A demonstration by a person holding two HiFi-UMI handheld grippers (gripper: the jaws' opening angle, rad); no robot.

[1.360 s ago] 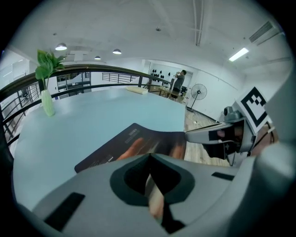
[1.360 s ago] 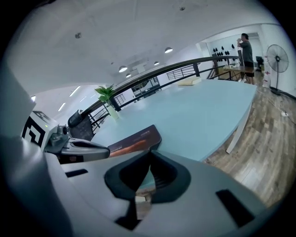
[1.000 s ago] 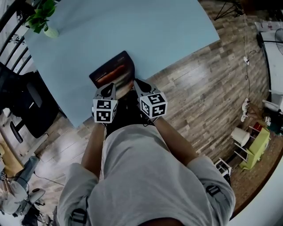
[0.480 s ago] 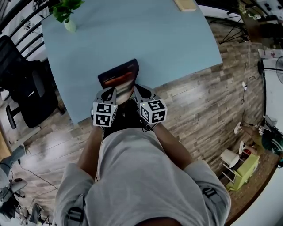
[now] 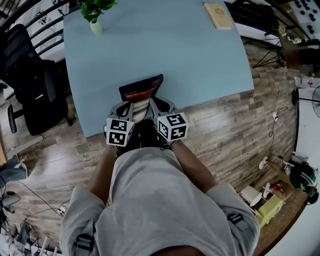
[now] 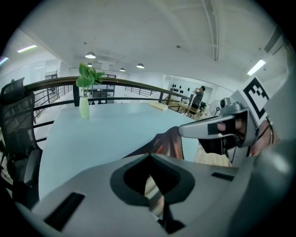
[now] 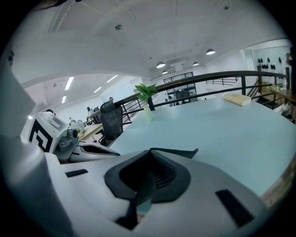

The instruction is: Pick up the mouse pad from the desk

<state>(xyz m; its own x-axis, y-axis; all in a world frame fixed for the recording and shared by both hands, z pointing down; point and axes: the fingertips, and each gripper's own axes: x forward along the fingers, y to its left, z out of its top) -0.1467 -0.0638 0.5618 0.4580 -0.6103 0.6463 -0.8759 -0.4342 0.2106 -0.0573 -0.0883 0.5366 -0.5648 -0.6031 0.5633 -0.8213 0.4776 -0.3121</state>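
Item: pad [image 5: 142,91], dark with an orange-red print, thin and limp.
Location: held over the near edge of the desk [image 5: 175,50], its near side raised; whether the far side touches the top cannot be told.
Left tongs [image 5: 128,106]: closed on the pad's near edge; the sheet is seen pinched between the jaws.
Right tongs [image 5: 154,103]: closed on the same edge; the two pairs are held side by side.
Surface: a pale blue top, matt, plain and wide.
Far left corner: plant [image 5: 97,6], set upright in a pale green vase [image 5: 96,27].
Far right edge: tan slab [image 5: 218,15], laid flat, well apart from the pad.
Left of desk: black mesh chair [image 5: 30,85].
Floor [image 5: 225,125]: wood-look planks in mixed greys and browns; cables [image 5: 277,90] are trailed across it at the right.
Room: an open white hall; a dark railing [image 6: 115,87] is run behind the desk; round lamps [image 6: 90,55] and strip lights are set in a white ceiling.
Holder: a person in a grey shirt [image 5: 160,200], placed at the desk's near edge.
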